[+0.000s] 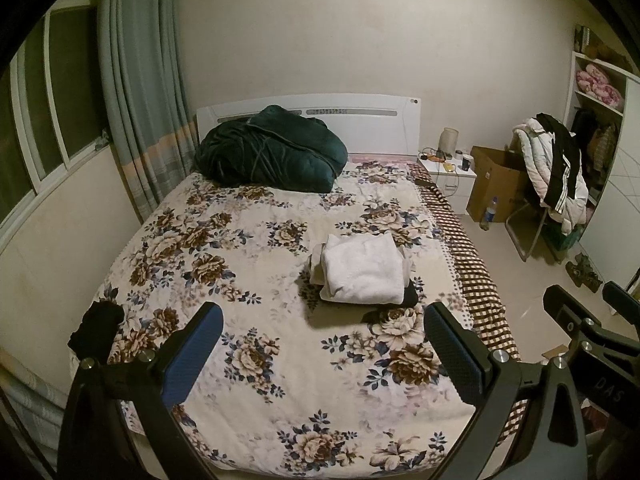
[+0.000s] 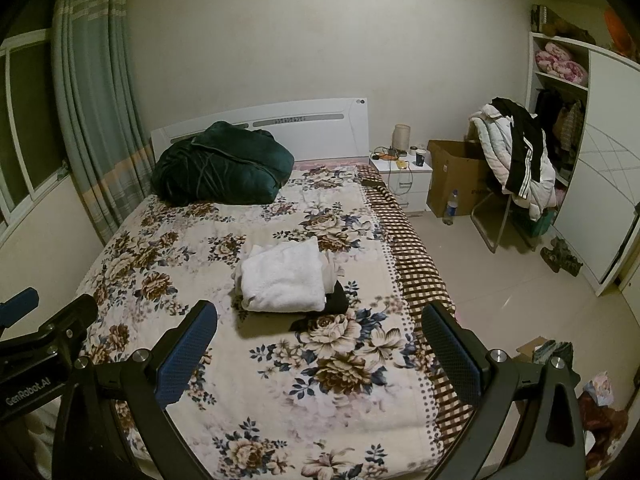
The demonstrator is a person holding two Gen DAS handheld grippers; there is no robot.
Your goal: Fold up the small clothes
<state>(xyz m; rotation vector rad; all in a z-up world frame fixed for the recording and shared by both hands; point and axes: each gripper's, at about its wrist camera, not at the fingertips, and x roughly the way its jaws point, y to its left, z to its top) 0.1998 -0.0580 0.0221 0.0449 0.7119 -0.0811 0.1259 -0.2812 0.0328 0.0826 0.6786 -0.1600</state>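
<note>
A stack of folded clothes, white garment on top (image 1: 362,274), lies on the floral bedspread (image 1: 240,280) right of centre, with a black piece (image 1: 410,296) under it. It also shows in the right wrist view (image 2: 284,276). A small black garment (image 1: 98,326) lies unfolded at the bed's left edge. My left gripper (image 1: 324,344) is open and empty, held above the foot of the bed. My right gripper (image 2: 320,344) is open and empty beside it, and also shows in the left wrist view (image 1: 588,312).
A dark green quilt (image 1: 272,150) is bundled at the headboard. A white nightstand (image 1: 448,176), a cardboard box (image 1: 496,180), a bottle (image 1: 489,213) and a chair draped with jackets (image 1: 556,168) stand right of the bed. A curtain (image 1: 140,100) and window are on the left.
</note>
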